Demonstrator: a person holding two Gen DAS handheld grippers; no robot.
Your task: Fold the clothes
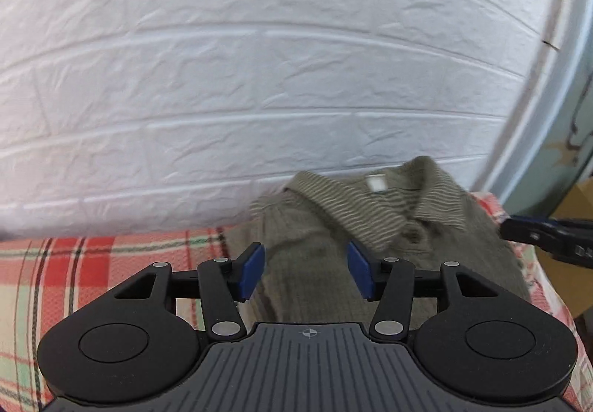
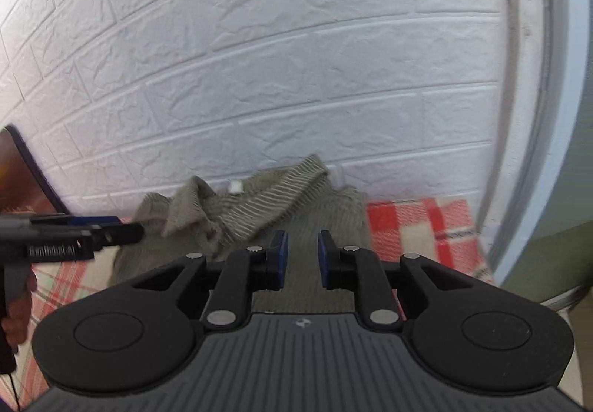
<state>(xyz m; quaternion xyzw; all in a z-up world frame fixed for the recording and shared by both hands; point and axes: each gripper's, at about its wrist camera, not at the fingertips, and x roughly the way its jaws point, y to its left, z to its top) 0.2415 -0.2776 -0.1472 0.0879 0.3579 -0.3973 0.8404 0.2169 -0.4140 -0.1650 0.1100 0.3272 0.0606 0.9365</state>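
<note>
The olive collared shirt [image 1: 370, 245] lay low and centre-right on the plaid cloth [image 1: 92, 263] against the white brick wall [image 1: 259, 60]. We held our left gripper [image 1: 306, 273] wide open and empty, our right gripper [image 2: 301, 260] partly open and empty. We judged matching grips on both sides would keep any fold square.

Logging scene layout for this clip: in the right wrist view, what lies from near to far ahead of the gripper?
Right gripper → olive collared shirt on the plaid cloth → white brick-pattern wall.
</note>
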